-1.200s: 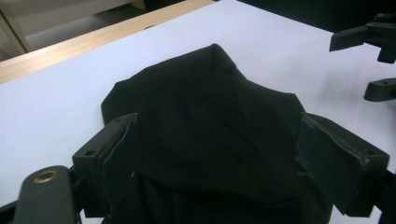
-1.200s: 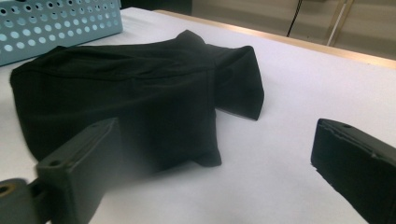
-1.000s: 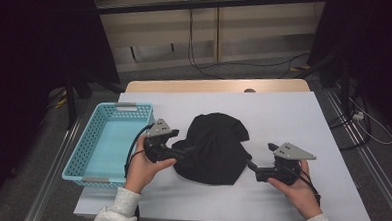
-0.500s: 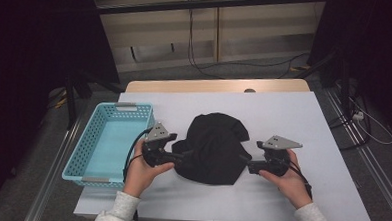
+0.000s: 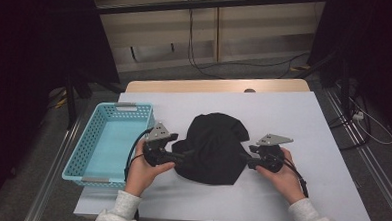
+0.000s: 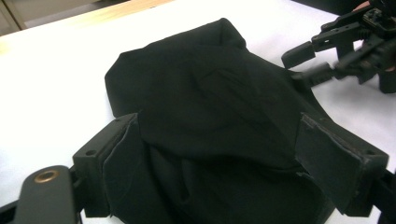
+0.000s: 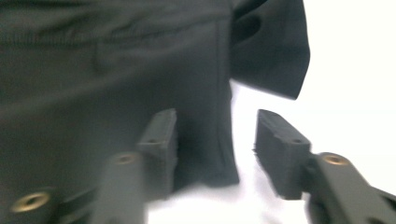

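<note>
A crumpled black cloth (image 5: pixel 212 149) lies in the middle of the white table (image 5: pixel 293 120). My left gripper (image 5: pixel 178 157) is at its left edge. In the left gripper view the cloth (image 6: pixel 210 93) fills the gap between the wide-set jaws of my left gripper (image 6: pixel 219 140), and no clear pinch shows. My right gripper (image 5: pixel 246 160) is at the cloth's right edge. Its jaws have just been closing. In the right gripper view they (image 7: pixel 215 135) straddle a hem of the cloth (image 7: pixel 116 60); one jaw lies over fabric, the other stands off it above bare table.
A light blue plastic basket (image 5: pixel 134 108) stands on the table's left side, just beside my left hand. The table's far edge shows a wooden strip (image 5: pixel 215 85). Cables lie on the floor beyond.
My right gripper has slid left to the cloth's right edge and its jaws have narrowed around the hem. The left gripper and the cloth have stayed put.
</note>
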Demonstrator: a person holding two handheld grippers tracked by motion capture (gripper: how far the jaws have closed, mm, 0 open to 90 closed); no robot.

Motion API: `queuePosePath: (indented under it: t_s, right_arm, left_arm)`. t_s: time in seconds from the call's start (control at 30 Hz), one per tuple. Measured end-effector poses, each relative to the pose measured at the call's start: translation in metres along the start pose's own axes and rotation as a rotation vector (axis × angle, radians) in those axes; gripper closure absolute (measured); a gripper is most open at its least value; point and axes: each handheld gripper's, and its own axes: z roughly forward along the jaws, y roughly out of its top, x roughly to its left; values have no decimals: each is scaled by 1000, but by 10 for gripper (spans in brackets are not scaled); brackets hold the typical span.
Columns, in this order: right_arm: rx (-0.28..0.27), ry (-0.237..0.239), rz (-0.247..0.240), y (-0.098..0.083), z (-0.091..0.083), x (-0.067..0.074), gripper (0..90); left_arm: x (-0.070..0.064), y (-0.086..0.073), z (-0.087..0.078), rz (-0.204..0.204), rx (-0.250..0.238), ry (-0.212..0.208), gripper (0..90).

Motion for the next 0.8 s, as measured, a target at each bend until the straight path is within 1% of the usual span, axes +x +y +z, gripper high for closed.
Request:
queuePosePath:
  t_s: [0.03, 0.1, 0.13, 0.2, 0.27, 0.3, 0.37, 0.43, 0.47, 0.6, 0.63, 0.67, 0.73, 0.77, 0.8]
  right_arm:
    - [1, 2, 22, 1, 1, -1, 518]
    - [19, 9, 20, 1, 4, -1, 519]
    - [34, 17, 23, 1, 6, -1, 547]
    - [43, 32, 16, 1, 6, -1, 593]
    - [54, 56, 23, 1, 7, -1, 657]
    - [60, 69, 27, 1, 8, -1, 698]
    - [66, 91, 25, 1, 8, -1, 791]
    - [64, 111, 24, 1, 8, 0, 852]
    - [65, 113, 23, 1, 7, 0, 861]
    - [59, 130, 15, 2, 3, 0, 871]
    - [49, 142, 14, 2, 1, -1, 872]
    - [49, 142, 14, 2, 1, -1, 872]
    - [37, 148, 23, 3, -3, -2, 872]
    - [26, 147, 22, 3, -5, -4, 873]
    - [20, 144, 26, 3, -8, -5, 872]
  left_arm:
    - [0, 0, -1, 2, 2, 3, 153]
    - [1, 0, -2, -8, -2, 5, 154]
    - [2, 1, -3, -8, -8, 7, 154]
    - [0, 3, -4, -8, -20, 8, 154]
    - [-2, 3, -5, 6, -18, 5, 155]
    - [-2, 3, -5, 1, -19, 0, 155]
    - [-3, 2, -6, 4, -21, 2, 156]
    - [-4, 2, -6, 10, -15, 0, 157]
    - [-5, 1, -6, 4, -18, -5, 158]
    - [-6, 1, -5, 9, -17, -8, 158]
    - [-6, 1, -5, 12, -16, -7, 159]
    - [-7, 1, -5, 21, -20, -5, 159]
    - [-7, 2, -5, 22, -23, -4, 160]
    - [-7, 3, -6, 28, -26, 0, 160]
    - [-8, 4, -6, 26, -28, -4, 160]
